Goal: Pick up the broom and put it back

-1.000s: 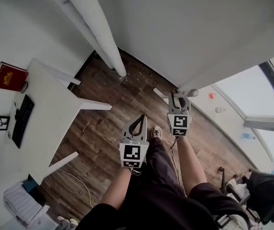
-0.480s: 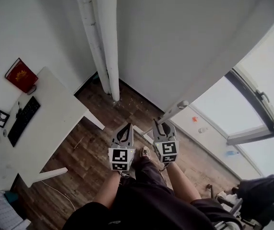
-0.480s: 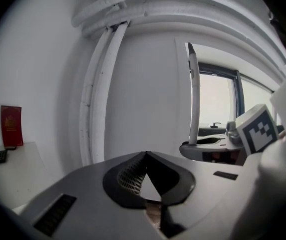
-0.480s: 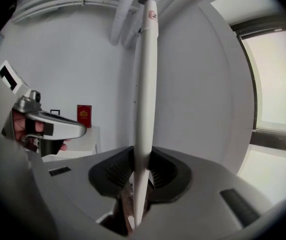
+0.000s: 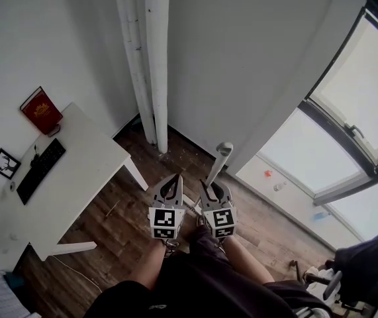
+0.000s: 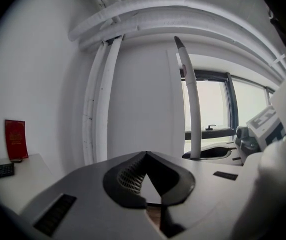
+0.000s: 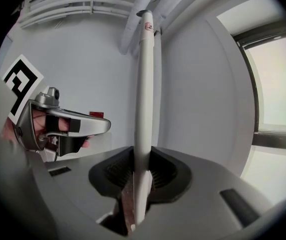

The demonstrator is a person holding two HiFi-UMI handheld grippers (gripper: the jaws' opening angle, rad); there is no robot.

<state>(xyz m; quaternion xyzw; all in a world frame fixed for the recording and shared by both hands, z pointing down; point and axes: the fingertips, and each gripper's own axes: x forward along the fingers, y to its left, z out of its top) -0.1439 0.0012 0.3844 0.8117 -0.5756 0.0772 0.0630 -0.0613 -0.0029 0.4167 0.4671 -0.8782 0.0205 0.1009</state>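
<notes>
White broom (image 7: 144,84) clamped in right tongs (image 7: 141,156) — contact clear only in right gripper view — left tongs (image 6: 145,154) closed.

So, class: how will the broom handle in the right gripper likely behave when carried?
The broom handle looks straight and rigid, so it probably won't flop. Its surface seems smooth and round, so it may slip or twist in the right gripper. It stands tall above the grip, so its top could sway.

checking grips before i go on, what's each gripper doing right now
Left gripper: closed, nothing between its jaws.
Right gripper: closed on the broom handle, which stands upright.
</notes>
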